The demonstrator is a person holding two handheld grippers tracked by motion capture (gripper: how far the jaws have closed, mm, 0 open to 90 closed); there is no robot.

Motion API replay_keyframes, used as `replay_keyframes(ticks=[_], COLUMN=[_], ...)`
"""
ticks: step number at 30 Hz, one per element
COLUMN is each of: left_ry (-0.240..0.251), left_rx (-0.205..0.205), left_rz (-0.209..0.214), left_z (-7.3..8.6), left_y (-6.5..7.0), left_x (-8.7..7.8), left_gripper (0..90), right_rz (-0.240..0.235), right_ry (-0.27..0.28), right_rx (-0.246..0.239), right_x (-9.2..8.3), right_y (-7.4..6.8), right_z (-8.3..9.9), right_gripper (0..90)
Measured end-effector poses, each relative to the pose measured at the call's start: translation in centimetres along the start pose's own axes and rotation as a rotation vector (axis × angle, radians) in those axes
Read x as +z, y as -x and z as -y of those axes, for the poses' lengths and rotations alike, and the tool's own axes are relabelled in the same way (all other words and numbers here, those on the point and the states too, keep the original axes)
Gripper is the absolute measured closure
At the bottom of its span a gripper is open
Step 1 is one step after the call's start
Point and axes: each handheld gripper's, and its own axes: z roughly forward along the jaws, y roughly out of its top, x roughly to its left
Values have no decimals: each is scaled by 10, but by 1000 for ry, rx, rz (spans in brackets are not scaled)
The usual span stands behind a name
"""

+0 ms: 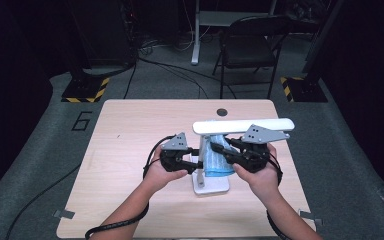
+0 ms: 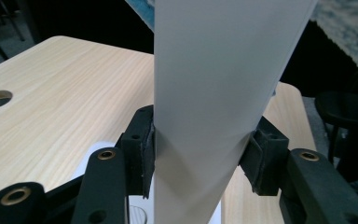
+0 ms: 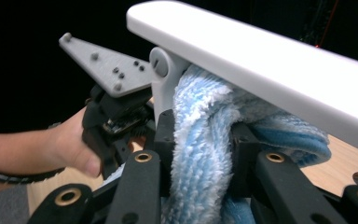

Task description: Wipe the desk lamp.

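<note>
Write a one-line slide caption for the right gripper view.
Right gripper clamps a blue-and-white fuzzy towel hanging under the white stand's top bar, while the left gripper holds the stand's post.

stand (image 1: 211,186) on table (image 1: 130,135) | towel (image 1: 219,159) under its bar (image 1: 243,126)

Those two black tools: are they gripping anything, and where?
The left tool clamps the white stand's upright post. The right tool pinches a hanging fold of the blue towel.

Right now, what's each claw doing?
Left claw: closed on the white stand post.
Right claw: closed on the blue towel hanging from the stand's arm.
</note>
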Motion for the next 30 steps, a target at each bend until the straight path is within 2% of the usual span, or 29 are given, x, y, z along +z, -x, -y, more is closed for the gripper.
replay_keyframes(ticks=[1, 3, 4, 6, 14, 19, 22, 24, 27, 30], left_ry=[-6, -18, -16, -13, -24, -10, -16, -18, -16, -21], left_rx=[14, 12, 9, -2, 0, -7, 3, 3, 0, 1], left_rz=[-15, -38, -43, -49, -55, -52, -51, -40, -46, -35], left_z=[-1, -1, -1, 0, 5, 10, 11, 12, 12, 11], left_y=[1, 3, 4, 5, 0, -5, -7, -8, -8, -8], left_x=[0, 0, 0, -1, -14, -24, -29, -29, -29, -29], left_gripper=[519, 522, 523, 524, 525, 524, 523, 522, 522, 521], right_rz=[7, 17, 20, 27, 54, 82, 107, 106, 107, 85], right_ry=[9, 28, 34, 56, 73, 88, 97, 99, 91, 87], right_rx=[12, 26, 51, 62, 96, 148, 168, 172, 156, 146], right_x=[-1, -4, -6, -8, -12, -17, -19, -20, -19, -16], right_y=[1, 4, 5, 9, 19, 30, 36, 37, 34, 31], right_z=[0, 0, 1, 2, 5, 11, 15, 16, 15, 13], right_gripper=[708, 710, 710, 712, 713, 714, 714, 713, 713, 712])
